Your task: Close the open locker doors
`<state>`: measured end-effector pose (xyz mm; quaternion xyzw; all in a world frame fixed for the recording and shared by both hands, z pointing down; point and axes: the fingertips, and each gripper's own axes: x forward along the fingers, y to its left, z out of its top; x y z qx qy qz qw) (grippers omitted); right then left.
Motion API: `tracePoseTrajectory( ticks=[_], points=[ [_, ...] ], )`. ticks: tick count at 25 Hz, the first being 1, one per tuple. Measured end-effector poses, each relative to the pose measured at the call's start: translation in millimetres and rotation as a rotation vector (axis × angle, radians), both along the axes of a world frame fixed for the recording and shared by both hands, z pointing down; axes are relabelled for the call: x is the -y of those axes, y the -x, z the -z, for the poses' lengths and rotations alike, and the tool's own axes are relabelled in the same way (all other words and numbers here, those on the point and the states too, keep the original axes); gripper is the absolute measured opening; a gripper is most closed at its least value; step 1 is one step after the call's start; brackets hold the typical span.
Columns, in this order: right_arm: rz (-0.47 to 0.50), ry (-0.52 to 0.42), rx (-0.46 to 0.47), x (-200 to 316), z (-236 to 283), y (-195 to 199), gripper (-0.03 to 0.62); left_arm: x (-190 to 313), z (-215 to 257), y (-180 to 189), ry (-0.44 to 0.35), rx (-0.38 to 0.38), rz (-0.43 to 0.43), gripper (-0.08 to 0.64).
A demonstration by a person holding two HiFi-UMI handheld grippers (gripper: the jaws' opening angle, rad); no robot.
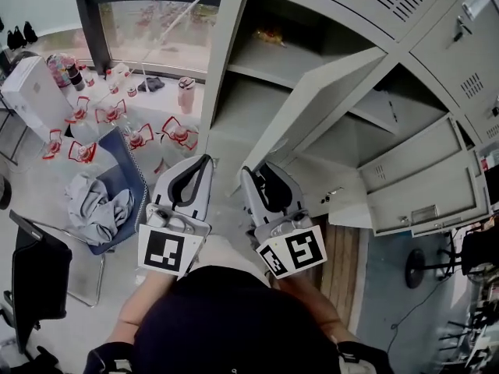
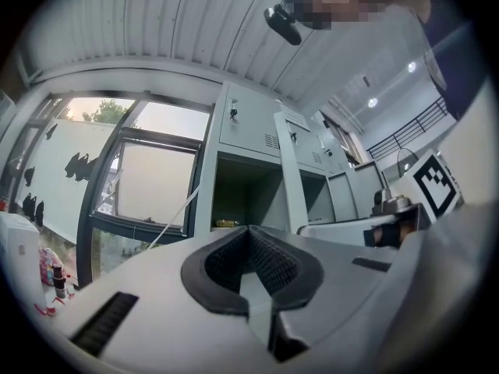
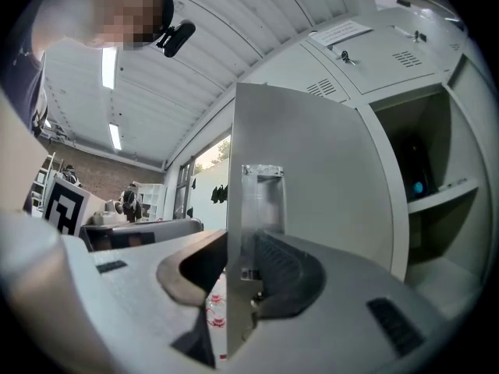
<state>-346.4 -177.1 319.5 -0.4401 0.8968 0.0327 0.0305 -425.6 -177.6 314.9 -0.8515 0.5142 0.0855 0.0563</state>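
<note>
I can read no word or number anywhere. A white paper label (image 3: 341,31) sits near the top edge of a closed locker door (image 3: 382,72), but its print is too small to make out. My left marker cube (image 1: 165,250) and right marker cube (image 1: 295,252), 2 in all, carry only black-and-white square patterns, no letters. The red marks on the bottles (image 1: 178,133) by the window are illegible.

place: locker room | evidence: rows of grey steel lockers (image 1: 444,53); big window (image 1: 156,26); chair (image 1: 39,275)
</note>
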Motion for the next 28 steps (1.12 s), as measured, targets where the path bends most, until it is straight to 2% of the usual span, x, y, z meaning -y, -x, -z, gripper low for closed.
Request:
tracePoseTrajectory(
  ticks=[28],
  points=[
    [-0.101, 0.002, -0.007, 63.6, 1.2, 43.7, 0.104, 42.0, -6.1, 28.6, 0.02, -0.002, 0.018, 0.002]
  ],
)
